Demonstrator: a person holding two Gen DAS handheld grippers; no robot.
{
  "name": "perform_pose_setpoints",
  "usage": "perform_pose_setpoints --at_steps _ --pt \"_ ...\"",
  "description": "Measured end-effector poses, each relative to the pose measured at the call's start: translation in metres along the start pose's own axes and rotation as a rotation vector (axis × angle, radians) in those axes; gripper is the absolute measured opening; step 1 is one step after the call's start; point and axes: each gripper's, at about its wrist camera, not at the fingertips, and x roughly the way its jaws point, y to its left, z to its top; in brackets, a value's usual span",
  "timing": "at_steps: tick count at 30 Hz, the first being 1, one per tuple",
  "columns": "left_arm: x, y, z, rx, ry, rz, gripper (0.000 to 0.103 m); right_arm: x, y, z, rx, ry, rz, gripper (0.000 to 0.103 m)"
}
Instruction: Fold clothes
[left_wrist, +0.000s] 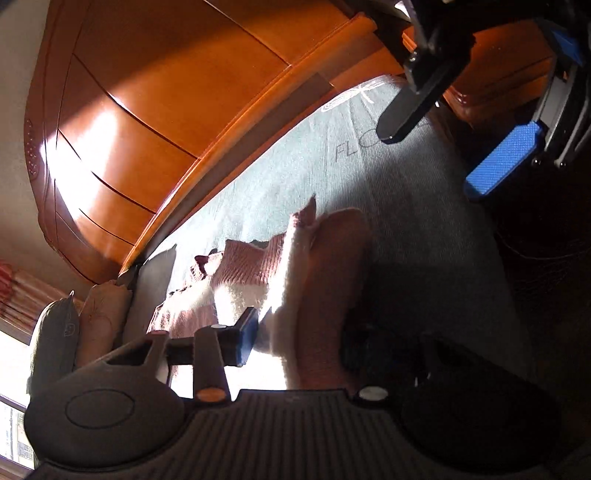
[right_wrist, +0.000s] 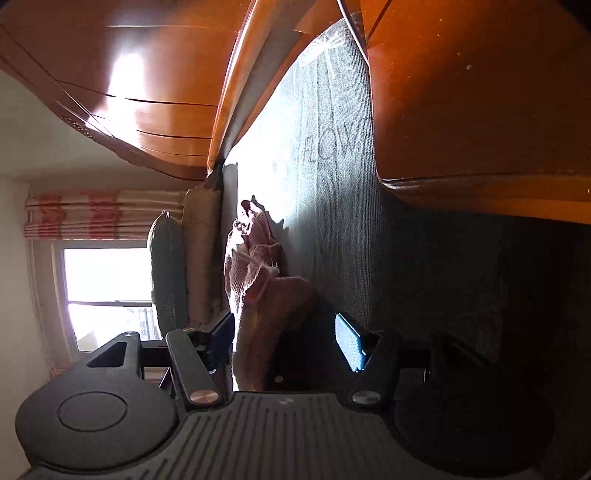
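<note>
The pink knitted garment (left_wrist: 255, 266) lay bunched on the grey bed cover (left_wrist: 424, 229) near the pillows (left_wrist: 99, 317) at the wooden headboard (left_wrist: 166, 110), its fabric between the fingers of both the left tool (left_wrist: 295, 343) and the right tool (right_wrist: 284, 343), whose grip I could not tell.

Both cams sit right on the grippers, looking out along the jaws, and both pictures are rolled sideways. Left wrist view hangs low and close over the grey bedspread (left_wrist: 424, 229), tilted down, facing the wooden headboard (left_wrist: 155, 110); the right gripper (left_wrist: 454, 125) pokes in at its top right corner. Right wrist view is just as near the bed, looking more level toward the window (right_wrist: 107, 291) and pillows (right_wrist: 168, 273). Shared bits: the pink garment (right_wrist: 266, 295), bedspread, headboard, pillows.
</note>
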Motion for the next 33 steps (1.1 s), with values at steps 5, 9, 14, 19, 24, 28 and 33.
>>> perform_pose_setpoints --at_steps 5,9,14,19,24,28,33 --pt "-0.008 0.035 -0.015 -0.139 -0.015 0.026 0.023 0.025 -0.001 0.001 0.04 0.049 0.075 0.065" --pt "-0.01 0.067 -0.029 -0.252 -0.002 0.022 0.023 0.049 -0.009 -0.001 0.123 0.094 0.128 0.066" --pt "-0.009 0.094 -0.045 -0.379 0.019 0.011 0.024 0.084 -0.014 -0.009 0.259 0.126 0.178 0.069" --pt "-0.004 0.115 -0.066 -0.485 0.043 -0.018 0.024 0.116 -0.012 -0.023 0.379 0.116 0.205 0.069" --pt "-0.005 0.119 -0.076 -0.51 0.044 -0.033 0.024 0.144 -0.006 -0.035 0.429 0.083 0.2 0.069" --pt "-0.005 0.121 -0.078 -0.517 0.035 -0.044 0.024 0.156 -0.006 -0.039 0.453 0.042 0.234 0.069" --pt "-0.006 0.124 -0.078 -0.524 0.018 -0.062 0.024 0.154 0.005 -0.036 0.313 0.004 0.245 0.034"
